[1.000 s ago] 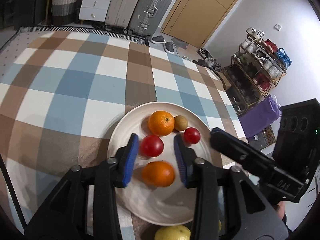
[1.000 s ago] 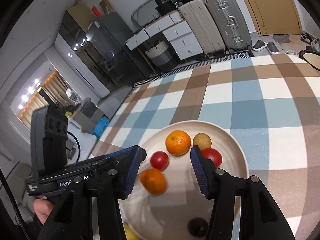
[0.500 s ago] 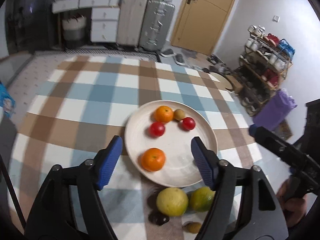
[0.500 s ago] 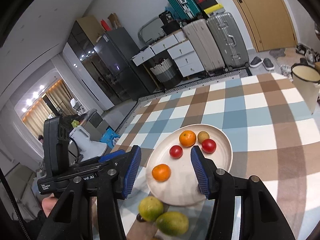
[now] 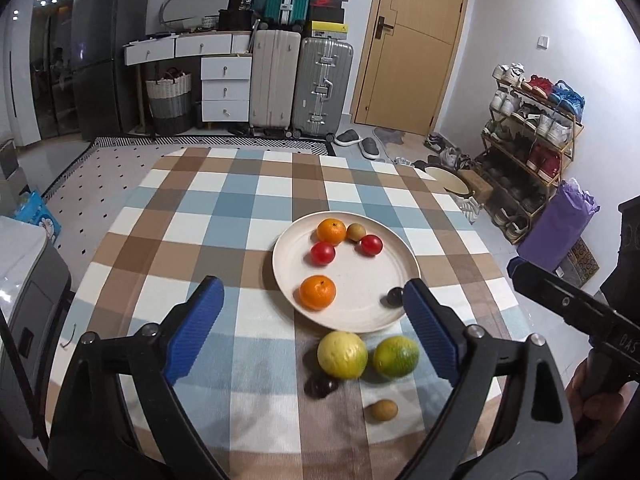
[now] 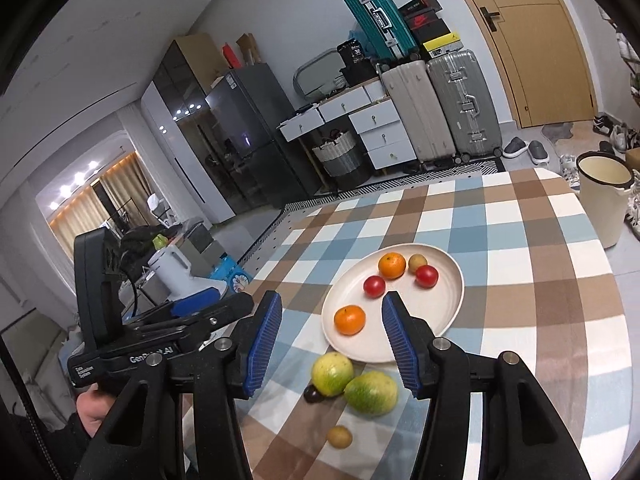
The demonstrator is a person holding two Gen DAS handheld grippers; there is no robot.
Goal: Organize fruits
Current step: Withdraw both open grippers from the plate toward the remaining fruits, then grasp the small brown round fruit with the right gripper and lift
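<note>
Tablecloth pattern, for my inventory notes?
Tablecloth: blue, brown and white checks, clearest in the left wrist view.

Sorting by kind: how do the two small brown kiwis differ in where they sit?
One small brown kiwi lies on the cream round plate, beside an orange; the other small brown kiwi lies on the checked tablecloth, alone. Both look alike in size and colour.

This is a lived-in home, near its entrance. A table under a blue, brown and white checked cloth [image 5: 224, 216] stands before a wooden door [image 5: 416, 40], with slippers on the floor. Hard-shell suitcases [image 5: 300, 84], white drawers [image 5: 226, 88], a woven basket [image 5: 169, 100], a tall dark fridge [image 6: 248, 136] and an open shoe rack [image 5: 528, 140] line the walls.
</note>
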